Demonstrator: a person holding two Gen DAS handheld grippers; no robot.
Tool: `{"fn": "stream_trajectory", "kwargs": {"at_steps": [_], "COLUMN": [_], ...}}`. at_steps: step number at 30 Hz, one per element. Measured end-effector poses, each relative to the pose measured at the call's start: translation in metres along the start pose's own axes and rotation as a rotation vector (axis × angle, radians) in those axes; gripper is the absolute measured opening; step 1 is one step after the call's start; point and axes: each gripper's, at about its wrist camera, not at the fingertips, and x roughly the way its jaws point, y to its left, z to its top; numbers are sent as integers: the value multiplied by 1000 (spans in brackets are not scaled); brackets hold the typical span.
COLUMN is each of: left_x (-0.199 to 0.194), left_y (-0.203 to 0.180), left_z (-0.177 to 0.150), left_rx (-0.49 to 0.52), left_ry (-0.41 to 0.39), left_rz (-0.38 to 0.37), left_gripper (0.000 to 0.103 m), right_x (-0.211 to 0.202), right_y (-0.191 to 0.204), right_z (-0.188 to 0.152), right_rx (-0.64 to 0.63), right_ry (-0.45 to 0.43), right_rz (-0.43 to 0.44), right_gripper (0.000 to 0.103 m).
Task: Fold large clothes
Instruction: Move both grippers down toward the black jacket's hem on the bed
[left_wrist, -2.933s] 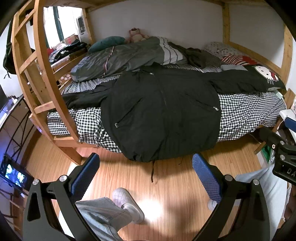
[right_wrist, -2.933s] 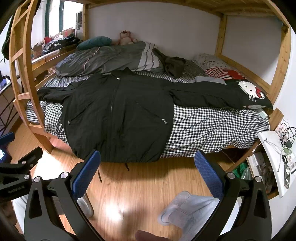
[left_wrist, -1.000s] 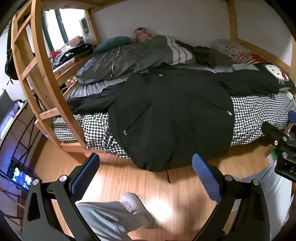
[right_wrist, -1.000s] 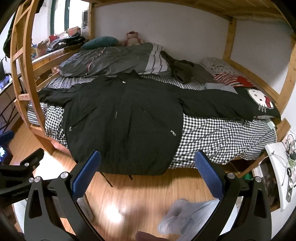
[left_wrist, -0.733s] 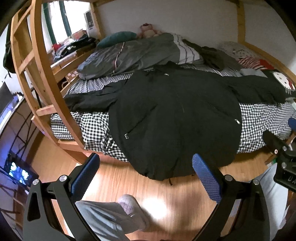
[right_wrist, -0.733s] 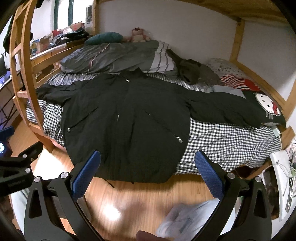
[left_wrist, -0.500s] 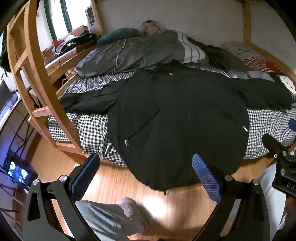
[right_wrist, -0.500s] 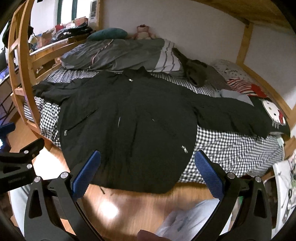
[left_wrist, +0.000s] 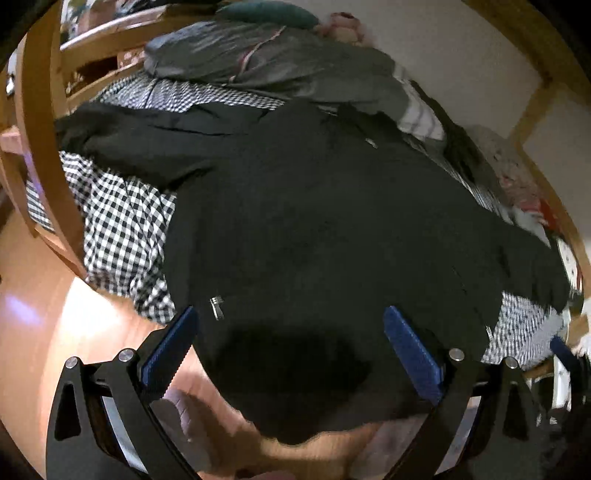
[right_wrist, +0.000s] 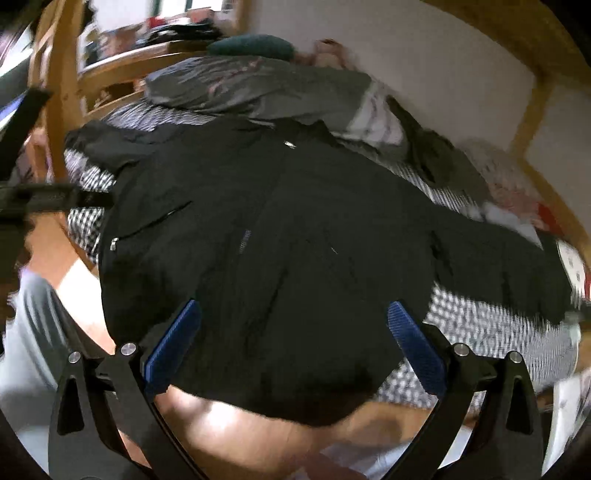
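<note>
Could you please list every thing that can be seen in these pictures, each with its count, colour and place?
jacket: one, black, spread flat on the bed, hem hanging over the near edge.
bed sheet: one, black and white check, under the jacket.
quilt: one, grey, bunched at the far side of the bed.
pillow: one, dark green, behind the quilt.
soft toy: one, pink, blurred, beside the pillow.
bed frame: one, light wood, around the bed.
floor: orange-brown wood, in front of the bed.
trouser leg: one, grey, at the left edge of the right wrist view.
left claw: one, black with blue pads, open, above the jacket hem.
right claw: one, black with blue pads, open, above the jacket hem.
</note>
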Motion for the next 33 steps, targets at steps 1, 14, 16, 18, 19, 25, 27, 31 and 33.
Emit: {"fn": "stream_trajectory", "kwargs": {"at_steps": [1, 14, 16, 18, 19, 25, 27, 31, 33], "left_x": [6, 83, 93, 103, 109, 134, 137, 145, 152], "left_y": [5, 156, 175, 186, 188, 205, 215, 221, 229], "left_z": [5, 94, 108, 117, 120, 131, 136, 155, 164], "left_rx": [-9, -395, -453, -495, -508, -596, -648, -689, -769], "left_ry": [-3, -132, -132, -124, -123, -155, -189, -214, -207], "left_rz": [-11, -188, -256, -296, -303, -333, -360, -388, -392], "left_gripper": [99, 99, 99, 99, 99, 98, 98, 98, 98], "right_x": [6, 82, 91, 98, 101, 119, 125, 139, 147], "right_y": [7, 105, 126, 142, 147, 167, 174, 190, 200], "right_z": [2, 75, 87, 97, 100, 116, 118, 121, 122], "right_rx": [-21, -280, -347, -379, -385, -390, -414, -485, -526], "right_ry": [-8, -173, -200, -210, -211, -207, -214, -227, -229], "right_rz": [9, 117, 124, 132, 138, 193, 196, 214, 209], "right_gripper": [100, 100, 100, 100, 100, 100, 100, 100, 100]}}
